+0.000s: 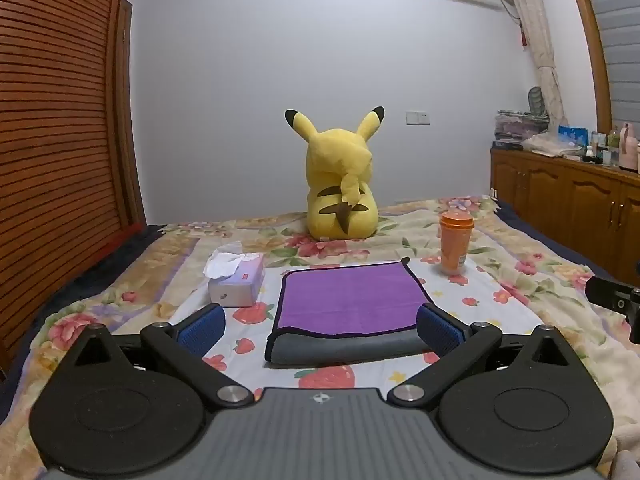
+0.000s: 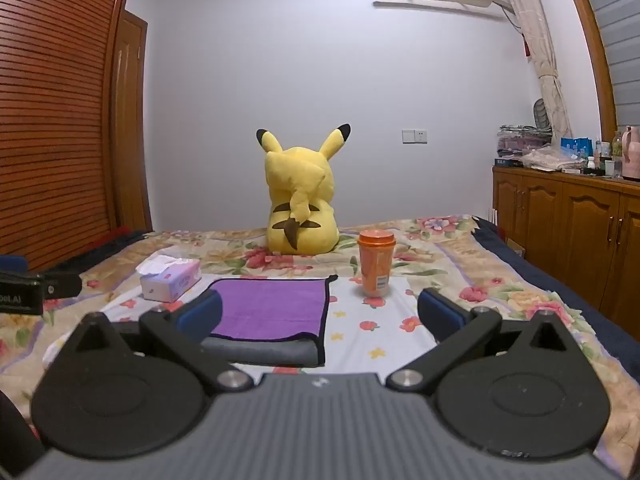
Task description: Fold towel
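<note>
Currently both grippers hover low above the bed, and both have their fingers spread wide with nothing between them. The left gripper (image 1: pixel 320 326) has its blue fingers (image 1: pixel 202 330) on either side of the near edge of the towel (image 1: pixel 348 300) as the left wrist view shows it, but I cannot tell if they touch the cloth. The right gripper (image 2: pixel 320 316) is more to the right; its left finger (image 2: pixel 200 316) covers the near left part of the towel (image 2: pixel 272 306) in its view, and its right finger stands over the bare sheet.

The towel lies flat on the light strawberry sheet (image 1: pixel 492 292), already folded: purple face up, with a grey layer showing along the near edge and a dark trim around. Its far right corner has a small loop.

To the left of the towel, just beside its far left corner, is a tissue box (image 1: pixel 236 280) with one white tissue standing out of the opening. To the right, near the far right corner but apart from it, an orange cup (image 1: pixel 456 242) stands upright with its lid on; what is inside I cannot tell. Between towel and cup there is free sheet. Behind them, well apart, a yellow plush toy (image 1: pixel 340 184) sits with its back to the cameras.
</note>
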The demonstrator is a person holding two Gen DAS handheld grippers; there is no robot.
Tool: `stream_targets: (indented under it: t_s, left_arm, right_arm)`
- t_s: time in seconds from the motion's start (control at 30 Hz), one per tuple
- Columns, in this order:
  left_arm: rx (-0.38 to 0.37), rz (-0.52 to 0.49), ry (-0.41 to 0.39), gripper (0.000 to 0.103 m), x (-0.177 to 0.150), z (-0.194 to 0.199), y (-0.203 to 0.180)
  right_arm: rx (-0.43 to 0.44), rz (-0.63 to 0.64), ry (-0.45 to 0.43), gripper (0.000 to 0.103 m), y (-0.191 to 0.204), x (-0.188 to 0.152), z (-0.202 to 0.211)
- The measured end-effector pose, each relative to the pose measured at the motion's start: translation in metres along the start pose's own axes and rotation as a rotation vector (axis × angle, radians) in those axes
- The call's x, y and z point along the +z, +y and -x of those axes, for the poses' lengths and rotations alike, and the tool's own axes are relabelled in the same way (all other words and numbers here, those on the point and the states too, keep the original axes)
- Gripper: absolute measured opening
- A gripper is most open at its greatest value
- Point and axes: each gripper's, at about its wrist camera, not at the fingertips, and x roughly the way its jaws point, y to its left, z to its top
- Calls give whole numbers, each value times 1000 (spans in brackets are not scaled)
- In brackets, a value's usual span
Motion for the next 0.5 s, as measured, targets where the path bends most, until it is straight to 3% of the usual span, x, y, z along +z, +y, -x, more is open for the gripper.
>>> stream_targets:
  t_s: [0.5]
  left_arm:
    - [0,-5,5,103,-3,1,0]
  right_arm:
    - [1,-1,1,103,-1,-1,0]
